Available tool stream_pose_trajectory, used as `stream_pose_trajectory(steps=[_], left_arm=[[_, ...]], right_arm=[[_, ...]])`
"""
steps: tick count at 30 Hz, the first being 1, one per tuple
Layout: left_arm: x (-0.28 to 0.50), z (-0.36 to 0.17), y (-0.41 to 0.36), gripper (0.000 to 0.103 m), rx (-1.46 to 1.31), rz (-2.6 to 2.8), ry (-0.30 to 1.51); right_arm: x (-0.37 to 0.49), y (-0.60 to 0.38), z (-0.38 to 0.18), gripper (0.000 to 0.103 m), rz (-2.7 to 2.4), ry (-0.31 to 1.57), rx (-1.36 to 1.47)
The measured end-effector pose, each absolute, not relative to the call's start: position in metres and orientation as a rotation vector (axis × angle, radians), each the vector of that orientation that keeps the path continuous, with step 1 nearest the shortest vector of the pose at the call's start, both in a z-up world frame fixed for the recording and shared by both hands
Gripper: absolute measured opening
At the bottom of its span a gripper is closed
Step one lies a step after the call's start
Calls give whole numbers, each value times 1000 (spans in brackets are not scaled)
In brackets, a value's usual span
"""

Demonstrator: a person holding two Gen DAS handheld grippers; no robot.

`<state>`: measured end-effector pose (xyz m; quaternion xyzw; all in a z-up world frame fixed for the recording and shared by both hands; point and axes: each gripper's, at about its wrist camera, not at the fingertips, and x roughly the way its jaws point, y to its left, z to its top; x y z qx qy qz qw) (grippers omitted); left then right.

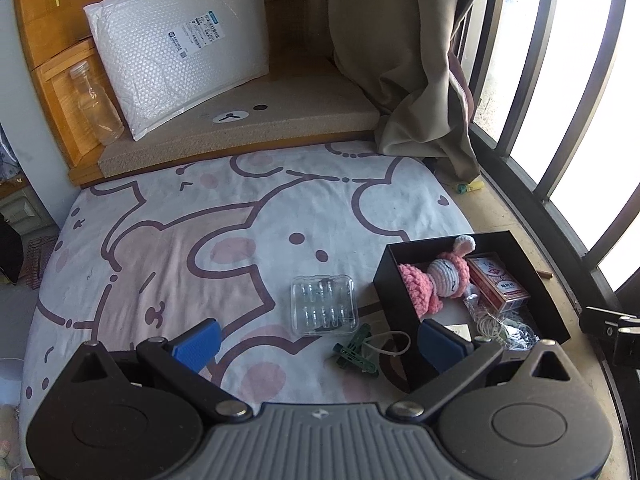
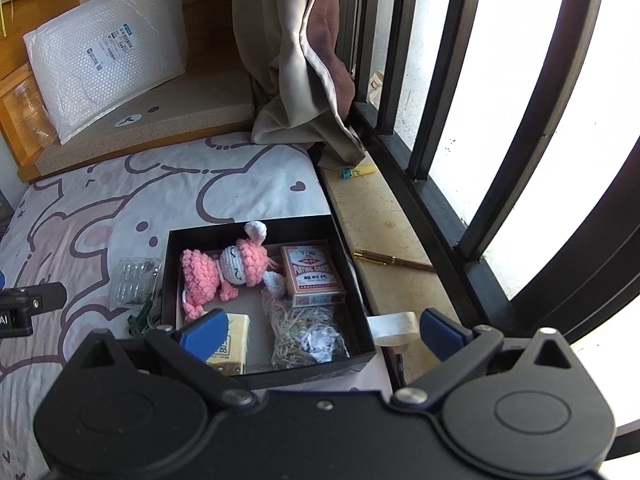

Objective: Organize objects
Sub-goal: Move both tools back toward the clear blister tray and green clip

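Both spread wide, gripping nothing: left gripper (image 1: 320, 340) above clear plastic case (image 1: 324, 306), right gripper (image 2: 320, 330) over open black box (image 2: 256, 230).

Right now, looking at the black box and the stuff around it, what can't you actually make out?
- Yellow packet in the black box: right wrist view, its label partly hidden by the right gripper's blue finger.
- Clear plastic case: left wrist view, contents too small and glary to identify.
- Clear bag: tangled contents unclear.
- Shipping label on the bubble mailer: too small to read.
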<state>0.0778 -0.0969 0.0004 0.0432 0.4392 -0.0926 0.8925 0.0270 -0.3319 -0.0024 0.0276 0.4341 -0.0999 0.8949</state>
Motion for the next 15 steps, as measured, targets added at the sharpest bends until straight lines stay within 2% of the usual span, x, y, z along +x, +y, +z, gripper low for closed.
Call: stream_pose_trajectory(steps=[15], left_arm=[[76, 2, -28, 103, 54, -69, 921]], right_arm=[[53, -265, -2, 103, -79, 899, 36]])
